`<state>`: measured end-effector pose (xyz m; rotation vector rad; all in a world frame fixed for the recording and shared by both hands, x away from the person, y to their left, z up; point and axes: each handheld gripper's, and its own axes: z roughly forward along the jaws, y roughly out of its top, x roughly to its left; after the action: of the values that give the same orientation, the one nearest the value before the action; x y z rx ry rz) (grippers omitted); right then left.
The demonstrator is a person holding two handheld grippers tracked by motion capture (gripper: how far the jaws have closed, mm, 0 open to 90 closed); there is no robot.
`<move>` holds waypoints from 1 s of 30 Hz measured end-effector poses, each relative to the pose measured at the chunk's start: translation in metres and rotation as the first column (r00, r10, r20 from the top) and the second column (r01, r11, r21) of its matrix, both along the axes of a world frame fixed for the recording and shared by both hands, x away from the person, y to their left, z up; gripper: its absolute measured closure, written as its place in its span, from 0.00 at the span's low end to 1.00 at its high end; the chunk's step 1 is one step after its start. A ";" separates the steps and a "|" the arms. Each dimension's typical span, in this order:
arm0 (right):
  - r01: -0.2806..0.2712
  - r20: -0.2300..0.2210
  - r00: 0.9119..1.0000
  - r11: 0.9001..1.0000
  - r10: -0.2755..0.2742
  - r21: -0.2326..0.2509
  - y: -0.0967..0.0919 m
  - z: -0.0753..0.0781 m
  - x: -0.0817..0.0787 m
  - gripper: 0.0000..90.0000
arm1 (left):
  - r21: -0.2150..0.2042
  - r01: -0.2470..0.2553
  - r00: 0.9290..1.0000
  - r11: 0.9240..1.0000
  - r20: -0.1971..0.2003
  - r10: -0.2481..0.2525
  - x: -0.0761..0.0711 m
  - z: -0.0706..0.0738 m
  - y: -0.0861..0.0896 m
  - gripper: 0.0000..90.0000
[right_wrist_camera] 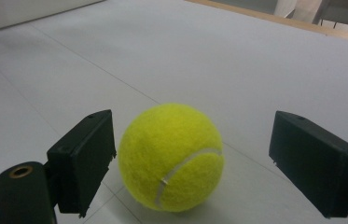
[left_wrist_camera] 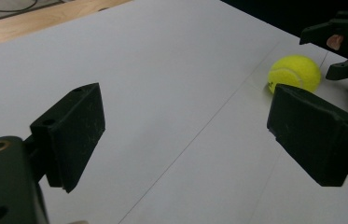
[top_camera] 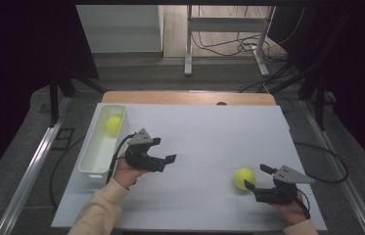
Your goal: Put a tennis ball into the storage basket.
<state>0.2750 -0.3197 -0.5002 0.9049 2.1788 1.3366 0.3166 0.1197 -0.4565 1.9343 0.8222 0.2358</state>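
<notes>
- Yellow felt marks the nearer tennis ball [top_camera: 244, 178], which rests on the white table top [top_camera: 209, 142] toward the near right, just ahead of the right gripper [top_camera: 256, 178].
- The right gripper, held in the person's right hand [top_camera: 292, 209] near the table's front edge, has its jaws wide apart. In the right gripper view the tennis ball [right_wrist_camera: 170, 157] sits between them, close to the left jaw with a small gap and well clear of the right jaw, so neither pad presses on it.
- The left gripper [top_camera: 165, 150] is held in the left hand [top_camera: 127, 174], whose cream sleeve [top_camera: 99, 210] comes in from the bottom, left of centre. Its jaws stand apart with nothing between them.
- In the left gripper view only bare table top [left_wrist_camera: 171, 84] lies between the two black pads, and the tennis ball [left_wrist_camera: 295, 73] lies farther off beside the right gripper [left_wrist_camera: 337, 51].
- A white rectangular bin [top_camera: 91, 159] stands along the table's left edge, just beside the left gripper.
- A second yellow tennis ball [top_camera: 113, 125] lies inside that bin, toward its far end.
</notes>
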 end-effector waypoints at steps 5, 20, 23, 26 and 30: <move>0.001 0.000 1.000 1.000 -0.001 -0.002 0.000 0.000 0.000 0.16 | 0.012 0.020 1.000 1.000 -0.005 -0.020 0.000 -0.003 -0.008 0.13; 0.003 0.002 1.000 1.000 -0.003 0.000 0.000 0.001 0.000 0.17 | 0.032 0.070 0.998 0.997 -0.008 -0.070 0.001 -0.009 -0.032 0.14; 0.003 0.001 1.000 1.000 -0.003 0.000 0.000 0.001 0.000 0.17 | 0.037 0.075 0.997 0.997 -0.010 -0.075 0.001 -0.010 -0.037 0.14; 0.004 0.001 1.000 1.000 -0.004 0.001 0.000 0.001 0.000 0.17 | 0.037 0.075 0.997 0.996 -0.005 -0.075 0.002 -0.012 -0.042 0.14; 0.003 0.001 1.000 1.000 -0.003 0.000 0.000 0.001 0.000 0.17 | 0.043 0.087 0.996 0.995 -0.007 -0.086 0.002 -0.014 -0.048 0.14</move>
<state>0.2751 -0.3198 -0.4995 0.9072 2.1755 1.3352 0.3190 0.0722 -0.4702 2.0067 0.7399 0.1983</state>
